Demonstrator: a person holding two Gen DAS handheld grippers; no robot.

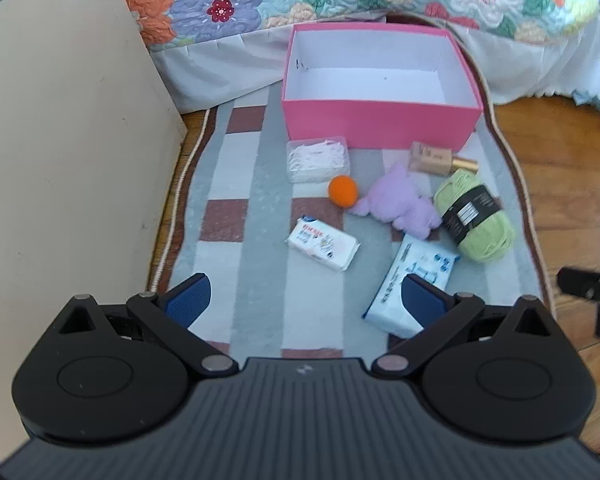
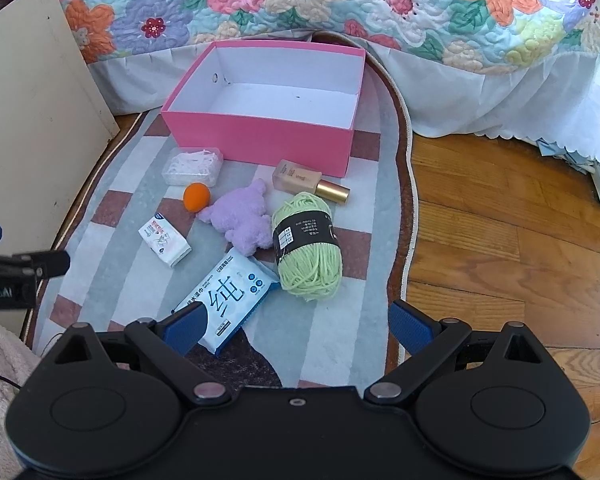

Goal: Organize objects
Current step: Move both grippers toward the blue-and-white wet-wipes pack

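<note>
Above the rug (image 1: 240,240), both hand-held grippers (image 1: 306,300) (image 2: 296,326) tilt steeply downward, jaws wide.

Bright, even daylight fills both views, with soft shadows and slight overall blur. Fisheye bending curves the edges, and sunlight gleams on the wooden floor (image 2: 500,240) at right.

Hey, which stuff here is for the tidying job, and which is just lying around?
For the job: pink box, yarn, purple plush, orange ball, blue wipes, tissue pack, bottle, clear container.

Lying about: quilt, cream board.
</note>
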